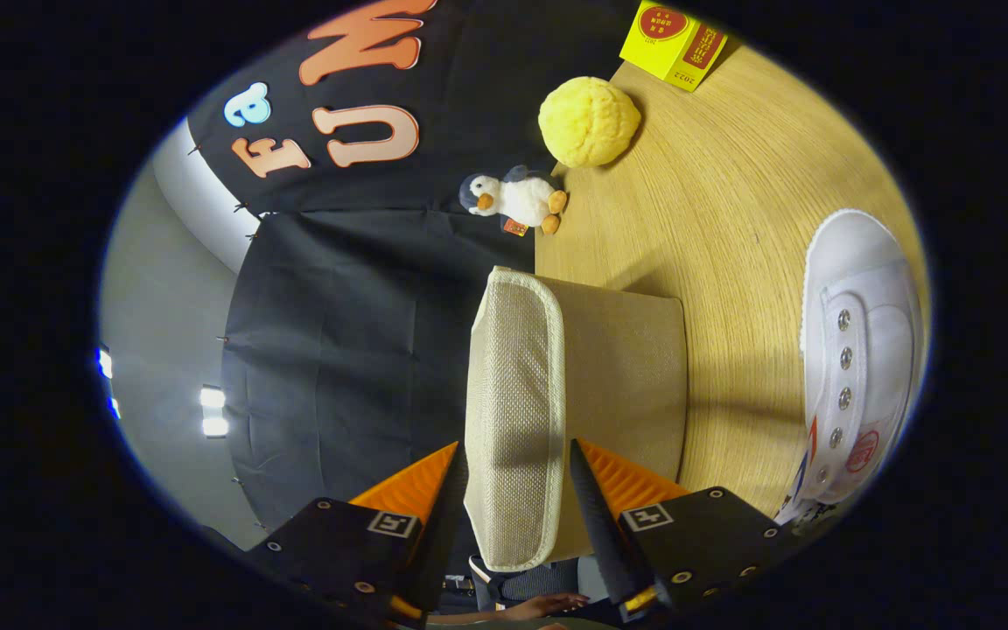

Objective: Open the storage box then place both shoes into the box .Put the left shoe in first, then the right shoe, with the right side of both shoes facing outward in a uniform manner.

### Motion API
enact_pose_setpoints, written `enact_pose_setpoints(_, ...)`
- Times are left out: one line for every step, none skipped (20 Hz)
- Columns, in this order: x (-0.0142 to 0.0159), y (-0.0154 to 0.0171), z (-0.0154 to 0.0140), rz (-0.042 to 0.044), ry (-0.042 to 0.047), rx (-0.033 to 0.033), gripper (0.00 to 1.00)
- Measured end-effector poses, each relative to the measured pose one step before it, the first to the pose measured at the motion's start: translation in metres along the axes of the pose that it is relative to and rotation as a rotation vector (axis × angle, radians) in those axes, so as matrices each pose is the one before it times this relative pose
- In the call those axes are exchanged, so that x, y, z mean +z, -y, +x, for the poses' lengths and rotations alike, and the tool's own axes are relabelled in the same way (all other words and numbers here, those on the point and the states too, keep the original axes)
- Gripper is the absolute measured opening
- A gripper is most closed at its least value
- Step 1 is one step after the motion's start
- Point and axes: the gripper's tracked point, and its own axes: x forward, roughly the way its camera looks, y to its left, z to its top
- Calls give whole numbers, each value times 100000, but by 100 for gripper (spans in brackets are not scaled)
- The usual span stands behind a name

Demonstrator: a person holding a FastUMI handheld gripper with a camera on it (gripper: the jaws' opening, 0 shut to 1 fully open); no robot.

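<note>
Right, view is rolled sideways, so the counter [731,219] runs up the 3 o'clock side and the booth wall fills 9 o'clock. Nearest: the gripper [517,499], its jaws spread, one on each side of the lid [514,411] of the storage box [622,376]. Jaws straddle the woven, piped lid panel near its rounded lower corner; whether both fingers actually press on it I cannot tell, a thin gap seems to show on each side. Below the jaws, at 6 o'clock, a person's hand [548,604] is just visible.

Key relation: the lid lies dead ahead, straight between the jaws, its long axis running away from them toward 12 o'clock, in line with the fingers. The box body sits at 3 o'clock of the lid, beige fabric, resting on the counter. Lid looks tilted off the body, so opening is probably under way, not finished.

Next out: a white shoe [863,350] at 3 o'clock of the box, well apart from it, lying on the counter, eyelets and a red stamp showing. Which foot it fits I cannot tell.

Farther, toward 12 o'clock: a toy penguin [517,199] at the counter edge, then a yellow ball [590,121], then a yellow carton [675,42] farthest.
</note>
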Motion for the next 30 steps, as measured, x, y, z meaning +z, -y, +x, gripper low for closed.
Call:
enact_pose_setpoints(-214, -14, 246, -345, -134, 1428, 80)
enact_pose_setpoints(-169, 185, 279, -1144, -496, 735, 83)
enact_pose_setpoints(-290, 81, 373, -728, -878, 1417, 87)
enact_pose_setpoints(-270, 224, 331, -633, 242, 717, 87)
enact_pose_setpoints(197, 96, 355, 80, 1446, 1978, 87)
enact_pose_setpoints(15, -70, 539, 1587, 1231, 1790, 87)
enact_pose_setpoints(18, -255, 160, 2452, 268, 1990, 87)
enact_pose_setpoints(123, -345, 4, 1589, 454, 1888, 87)
enact_pose_setpoints(-80, -900, -112, 1698, -734, 3344, 86)
enact_pose_setpoints(205, -451, -186, 980, -154, 614, 85)
enact_pose_setpoints(322, -287, -336, 565, 135, 195, 84)
enact_pose_setpoints(132, -310, -322, 385, -106, -141, 83)
enact_pose_setpoints(119, -201, -228, -38, -617, -377, 81)
enact_pose_setpoints(7, -1032, -469, 641, -150, 2566, 80)
enact_pose_setpoints(383, -918, 279, 997, 1415, 2272, 73)
enact_pose_setpoints(341, -780, -170, 55, 1476, 1175, 69)
enact_pose_setpoints(219, -386, 291, -306, 341, -303, 59)
enact_pose_setpoints(-267, -563, 297, -543, -529, -15, 52)
enact_pose_setpoints(-163, -696, 283, -578, -878, -440, 44)
enact_pose_setpoints(-154, -911, 89, -1597, -273, -536, 41)
enact_pose_setpoints(-182, -897, 284, -2250, -76, -590, 34)
enact_pose_setpoints(-248, -1369, 304, -2253, -1110, 1360, 32)
enact_pose_setpoints(45, -1391, 519, -1656, 77, 470, 33)
enact_pose_setpoints(267, -822, 502, -2773, 538, -1250, 33)
enact_pose_setpoints(-78, -681, 675, -3046, -298, -1634, 27)
enact_pose_setpoints(99, -694, 730, -2711, -488, -1995, 26)
enact_pose_setpoints(93, -970, 814, -2938, -186, -1332, 23)
enact_pose_setpoints(133, -1171, 1239, -3373, -555, -600, 21)
enact_pose_setpoints(26, -1241, 1096, -2906, -1082, 56, 18)
enact_pose_setpoints(-54, -1306, 1031, -2740, -795, 20, 17)
